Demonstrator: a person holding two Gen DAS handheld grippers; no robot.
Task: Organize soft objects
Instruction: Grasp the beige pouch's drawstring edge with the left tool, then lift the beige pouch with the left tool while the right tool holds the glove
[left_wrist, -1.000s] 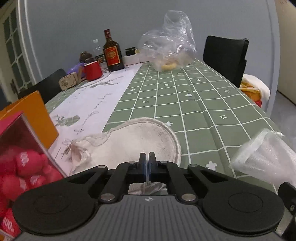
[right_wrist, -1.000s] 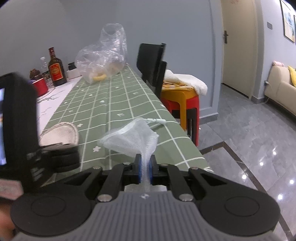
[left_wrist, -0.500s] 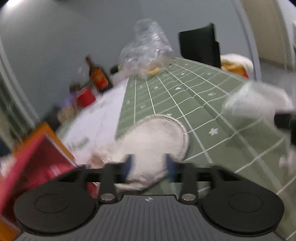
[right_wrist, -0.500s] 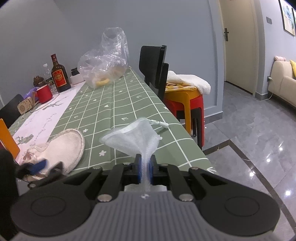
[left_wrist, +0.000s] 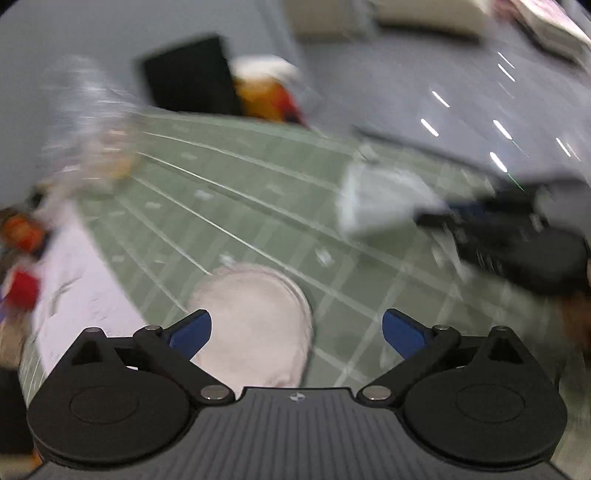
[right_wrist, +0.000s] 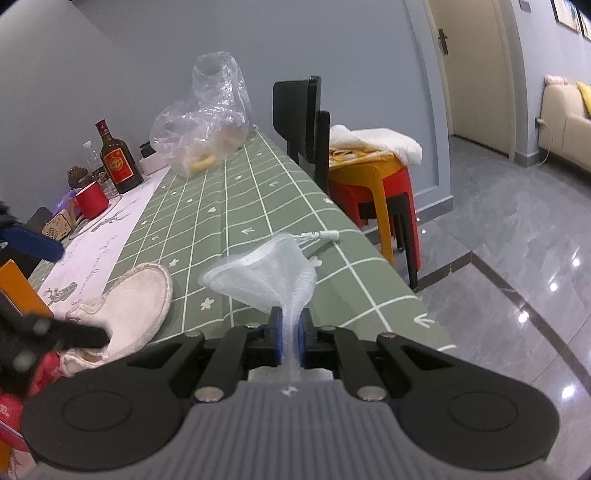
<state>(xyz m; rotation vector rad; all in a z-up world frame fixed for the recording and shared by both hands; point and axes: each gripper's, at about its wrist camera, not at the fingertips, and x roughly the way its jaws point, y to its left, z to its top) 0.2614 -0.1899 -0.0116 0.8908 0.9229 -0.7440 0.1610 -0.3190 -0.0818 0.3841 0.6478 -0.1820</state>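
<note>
A: Two grippers logged. Right gripper had its blue pads pressed together on the neck of a white mesh bag; the bag fanned open ahead of the fingers, above the near edge of the table. A white drawstring end lay on the cloth just beyond it.

B: And the left?

A: Left gripper was spread wide, nothing between its blue fingertips. It hung over the cream cloth pouch, which lay flat on the green checked tablecloth. That view was badly blurred; contact with the pouch could not be judged. In the right wrist view the same pouch sat left of the mesh bag, well apart from it, with the left gripper's dark finger across its near end.

B: Any readable text?

A: None legible. The dark bottle at the far left carried a red label, print too small to read. A red pack at the lower left edge showed part of a white numeral, cut off by the frame.

B: Surroundings?

A: Red mug near the bottle, clear plastic bag farther back with something yellow inside, black chair at the table's right side, stacked orange and red stools with a white towel on top.
</note>
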